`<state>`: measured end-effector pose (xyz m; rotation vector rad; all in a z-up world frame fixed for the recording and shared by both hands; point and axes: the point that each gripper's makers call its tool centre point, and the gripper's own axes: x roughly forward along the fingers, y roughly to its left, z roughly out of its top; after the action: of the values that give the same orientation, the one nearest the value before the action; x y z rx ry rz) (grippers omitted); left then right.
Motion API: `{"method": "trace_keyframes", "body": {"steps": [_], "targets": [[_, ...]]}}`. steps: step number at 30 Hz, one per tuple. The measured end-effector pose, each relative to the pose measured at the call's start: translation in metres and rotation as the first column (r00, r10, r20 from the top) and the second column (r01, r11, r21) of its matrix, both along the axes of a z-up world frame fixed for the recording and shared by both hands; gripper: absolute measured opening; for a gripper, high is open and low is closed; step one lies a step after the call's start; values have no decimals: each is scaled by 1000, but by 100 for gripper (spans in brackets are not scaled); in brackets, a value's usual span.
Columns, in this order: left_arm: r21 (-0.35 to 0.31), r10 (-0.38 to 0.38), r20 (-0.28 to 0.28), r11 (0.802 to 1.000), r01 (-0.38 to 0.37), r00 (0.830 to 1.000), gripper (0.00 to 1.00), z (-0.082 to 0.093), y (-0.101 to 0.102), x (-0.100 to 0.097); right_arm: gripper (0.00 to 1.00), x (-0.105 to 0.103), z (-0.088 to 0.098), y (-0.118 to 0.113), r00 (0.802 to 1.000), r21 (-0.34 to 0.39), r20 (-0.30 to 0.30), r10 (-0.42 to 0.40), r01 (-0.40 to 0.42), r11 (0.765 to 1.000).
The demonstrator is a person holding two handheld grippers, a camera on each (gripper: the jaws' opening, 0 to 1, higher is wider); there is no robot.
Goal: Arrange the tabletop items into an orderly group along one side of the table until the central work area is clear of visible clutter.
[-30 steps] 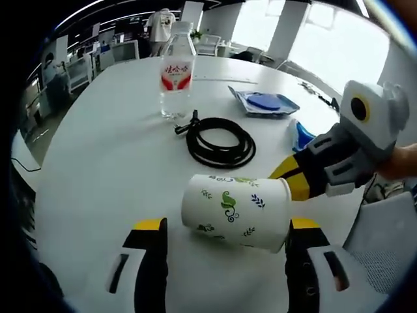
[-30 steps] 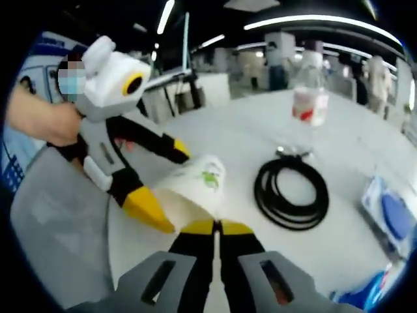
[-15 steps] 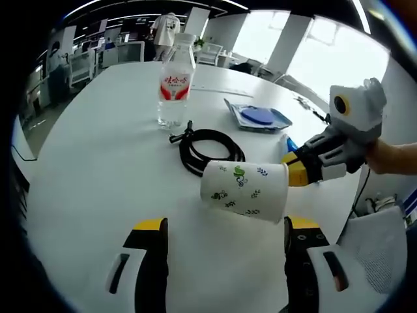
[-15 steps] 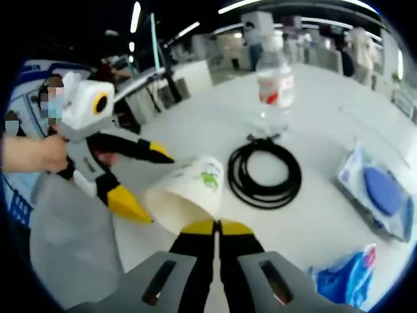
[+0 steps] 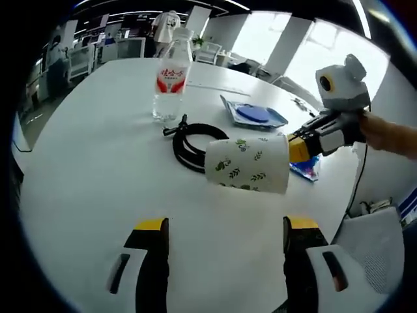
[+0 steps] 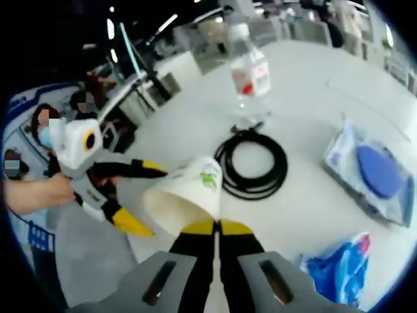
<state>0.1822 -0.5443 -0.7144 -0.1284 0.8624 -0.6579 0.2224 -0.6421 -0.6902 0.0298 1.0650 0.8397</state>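
The table (image 5: 78, 163) under you was a broad, smooth white slab with a slick-looking top, so I judged that light things would skate on it rather than stay put. Next in size, the water bottle (image 5: 167, 83) stood upright at the far side, clear thin plastic with a red label; it looked nearly empty, hence light and easy to tip, best taken around the body below the label. Just in front of it the black cable (image 5: 195, 140) lay in a loose flat coil, limp and rubbery, likely to sag out of shape unless you pinched several loops together. The paper cup (image 5: 248, 165), white with green leaf prints, hung on its side above the table beside the coil, with your right gripper (image 6: 215, 228) closed on its rim; thin card like that crushes easily, so a light pinch suited it. Your left gripper (image 5: 221, 225) sat wide apart with nothing between its jaws. Beyond the coil lay a flat tray (image 5: 279, 120) holding a round blue lid (image 5: 251, 112), and nearer you a crinkly blue bag (image 6: 337, 272), soft and shapeless.
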Motion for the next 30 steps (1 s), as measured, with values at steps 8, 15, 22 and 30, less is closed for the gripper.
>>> {"method": "trace_keyframes", "body": {"steps": [8, 15, 22, 30], "targets": [[-34, 30, -22, 999, -31, 999, 69, -5, 1, -14, 0, 31, 7, -28, 991, -80, -78, -105, 99, 992], [-57, 55, -39, 997, -57, 998, 68, -9, 4, -24, 0, 42, 16, -31, 944, -37, -233, -232, 230, 972], [-53, 43, -18, 998, -44, 999, 69, -6, 5, -25, 0, 71, 20, -38, 951, -78, -206, -231, 220, 972], [-85, 33, 25, 996, -31, 999, 69, 5, -1, -19, 0, 95, 22, -40, 933, -133, -286, -220, 189, 973]]}}
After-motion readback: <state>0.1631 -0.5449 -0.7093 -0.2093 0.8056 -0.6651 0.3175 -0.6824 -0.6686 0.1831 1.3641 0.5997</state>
